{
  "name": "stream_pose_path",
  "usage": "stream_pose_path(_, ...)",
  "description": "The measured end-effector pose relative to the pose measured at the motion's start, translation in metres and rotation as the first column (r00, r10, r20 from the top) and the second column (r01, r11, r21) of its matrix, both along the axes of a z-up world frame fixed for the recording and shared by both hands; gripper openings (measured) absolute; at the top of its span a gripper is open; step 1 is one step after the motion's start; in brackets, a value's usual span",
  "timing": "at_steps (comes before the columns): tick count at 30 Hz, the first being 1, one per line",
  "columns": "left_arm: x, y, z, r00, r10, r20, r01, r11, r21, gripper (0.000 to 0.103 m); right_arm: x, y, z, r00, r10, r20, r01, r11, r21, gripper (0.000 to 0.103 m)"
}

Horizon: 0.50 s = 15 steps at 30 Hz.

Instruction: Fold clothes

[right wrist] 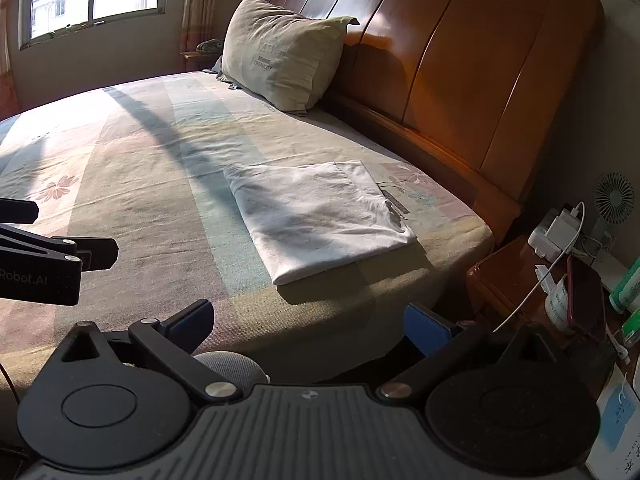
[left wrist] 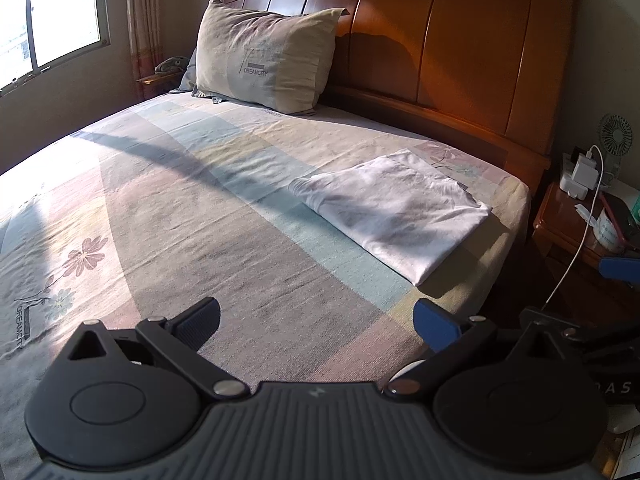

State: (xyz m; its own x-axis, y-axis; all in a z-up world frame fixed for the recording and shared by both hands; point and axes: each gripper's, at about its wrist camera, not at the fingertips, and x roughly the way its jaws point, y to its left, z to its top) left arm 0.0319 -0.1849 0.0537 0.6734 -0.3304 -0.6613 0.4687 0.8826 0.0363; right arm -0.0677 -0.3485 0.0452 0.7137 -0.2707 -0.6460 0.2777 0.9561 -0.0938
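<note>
Ahead of both hand-held grippers and a little to the right of the left one, the white cotton garment folded into a flat rectangle (left wrist: 394, 210) lies on the striped, flower-printed bed sheet (left wrist: 200, 216), close to the bed's near corner. The left hand-held gripper (left wrist: 318, 322) has its fingers spread wide apart and holds nothing; the right hand-held gripper (right wrist: 310, 322) is likewise spread and empty, both well short of the cloth. The fold looks finished. Risk from here, as I judge it: the bundle sits near the mattress edge, so a careless nudge or a one-sided lift could slide it off or spill its layers open. Beyond it stand the beige pillow (left wrist: 266, 60) and the polished wooden headboard (left wrist: 460, 48).
</note>
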Motion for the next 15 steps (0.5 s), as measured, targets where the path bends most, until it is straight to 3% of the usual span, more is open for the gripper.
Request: stream_pose_path(15,0.0012,-0.0059,-0.0063,1.0,-0.011,-0.018,0.011,1.0,0.022,0.102,0.0014,-0.0104,0.0015,1.0,-0.021,0.01,0.021,0.999,0.035,0.103)
